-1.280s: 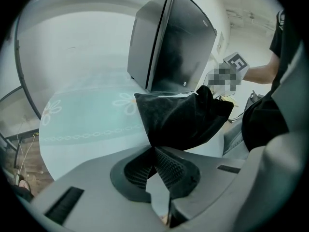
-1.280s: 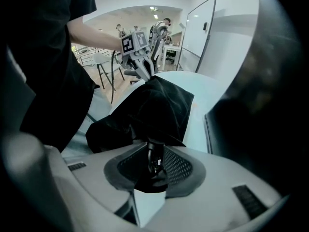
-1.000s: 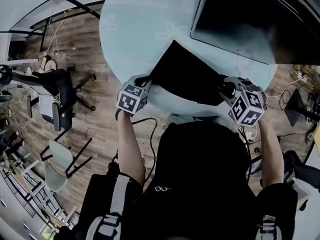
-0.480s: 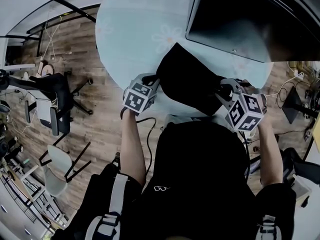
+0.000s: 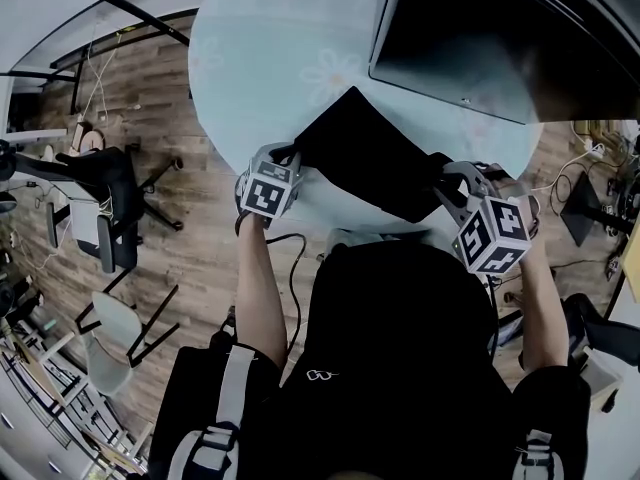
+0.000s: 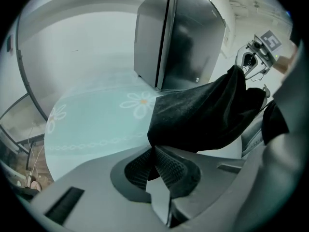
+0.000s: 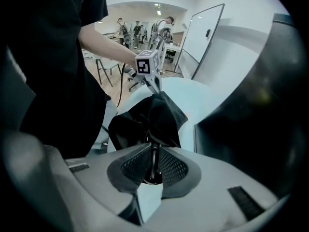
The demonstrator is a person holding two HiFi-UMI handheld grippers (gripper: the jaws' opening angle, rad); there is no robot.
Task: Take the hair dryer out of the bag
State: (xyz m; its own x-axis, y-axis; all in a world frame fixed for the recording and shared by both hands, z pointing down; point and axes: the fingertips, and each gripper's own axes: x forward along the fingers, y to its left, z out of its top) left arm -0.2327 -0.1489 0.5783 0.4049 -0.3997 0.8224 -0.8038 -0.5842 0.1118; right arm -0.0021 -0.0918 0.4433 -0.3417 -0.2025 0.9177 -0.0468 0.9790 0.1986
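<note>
A black cloth bag (image 5: 370, 163) hangs stretched between my two grippers above the near edge of the round table (image 5: 270, 58). My left gripper (image 5: 295, 158) is shut on the bag's left corner, and in the left gripper view the cloth (image 6: 203, 115) runs from its jaws (image 6: 154, 153). My right gripper (image 5: 443, 180) holds the right end; its jaws have just been closing. In the right gripper view a thin fold of the bag (image 7: 149, 120) sits pinched between the pads (image 7: 171, 167). No hair dryer shows in any view.
A large dark screen (image 5: 480, 38) stands on the table's far right, close behind the bag. Office chairs (image 5: 110, 208) stand on the wooden floor at the left. Cables (image 5: 590, 168) lie on the floor at the right. The person's torso fills the lower head view.
The left gripper has shifted a little to the left and the right gripper has come nearer the camera. The bag has gone from bunched to stretched flatter between them.
</note>
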